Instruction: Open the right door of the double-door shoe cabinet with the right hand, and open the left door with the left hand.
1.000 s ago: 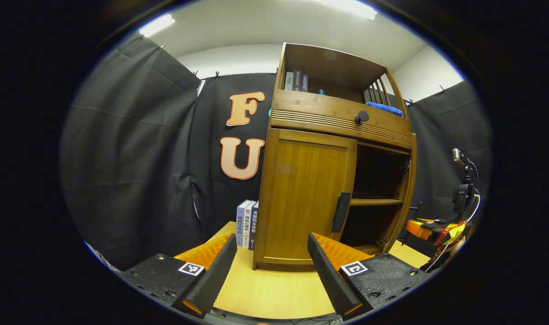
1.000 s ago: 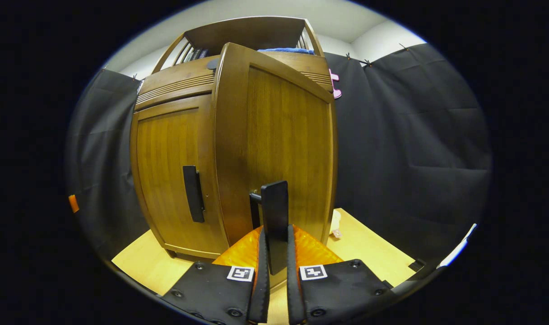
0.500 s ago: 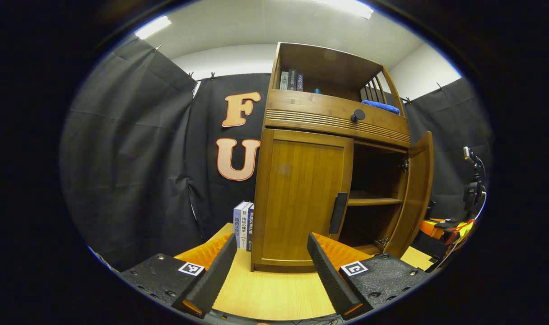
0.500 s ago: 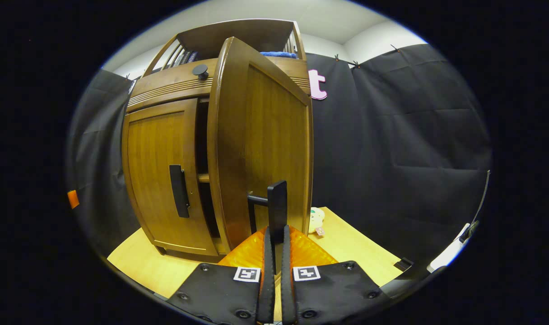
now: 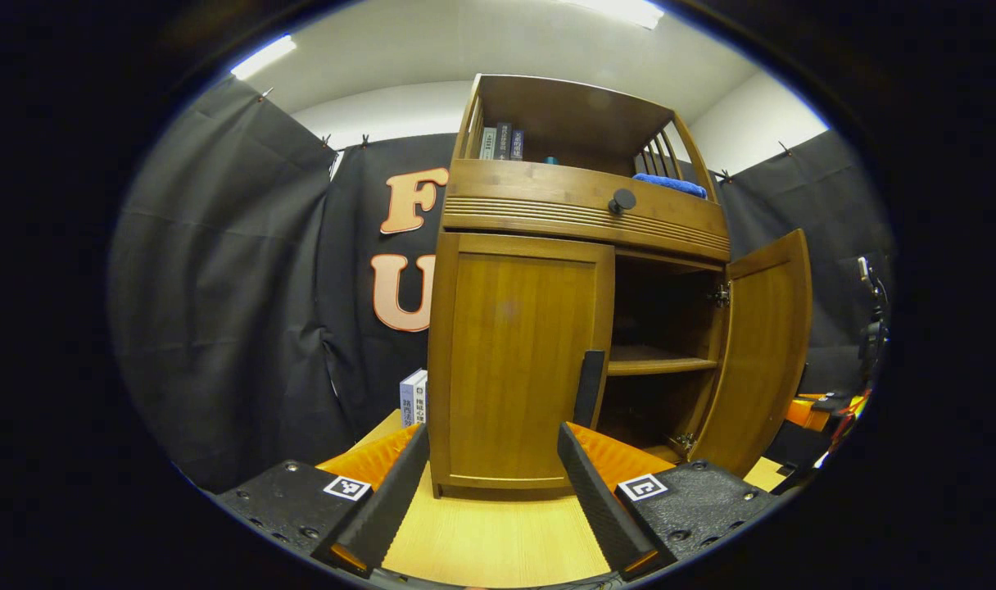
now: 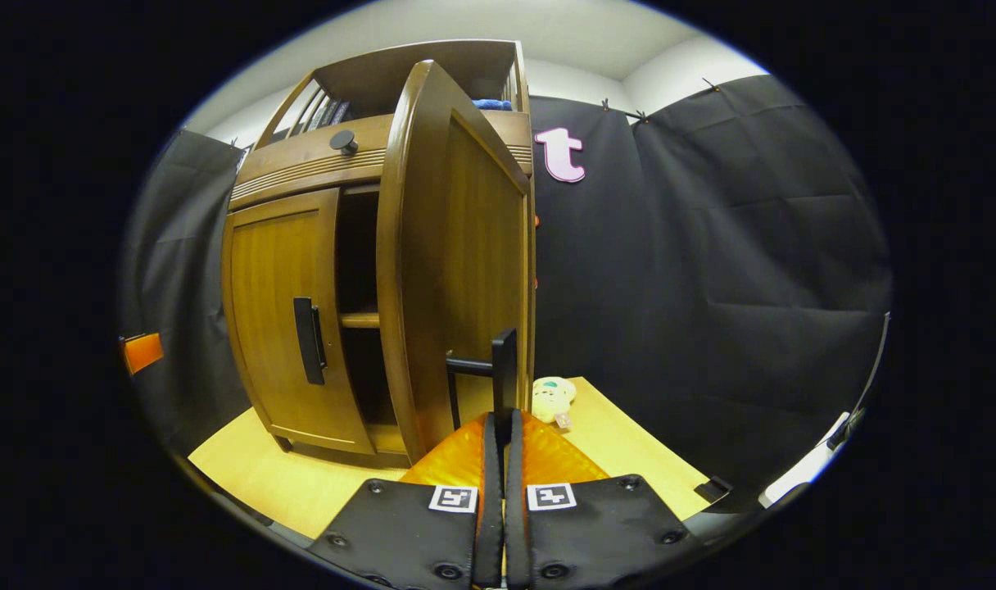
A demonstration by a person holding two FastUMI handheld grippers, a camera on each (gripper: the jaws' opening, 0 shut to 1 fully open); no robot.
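My right tool [image 6: 499, 426] is closed on the black handle [image 6: 504, 381] of the right door [image 6: 465, 262], and this door stands wide open from the shoe cabinet [image 5: 580, 213] on the counter [image 5: 498, 537]. My left tool [image 5: 490, 475] is open, in front of the closed left door [image 5: 514, 360], apart from its handle [image 5: 590, 377].

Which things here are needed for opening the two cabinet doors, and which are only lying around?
For the job:
right door, open, its handle clamped in the right gripper
left door, shut, with its handle
left gripper, jaws apart

Lying about:
books beside the cabinet
blue cloth on the top shelf
small plush toy
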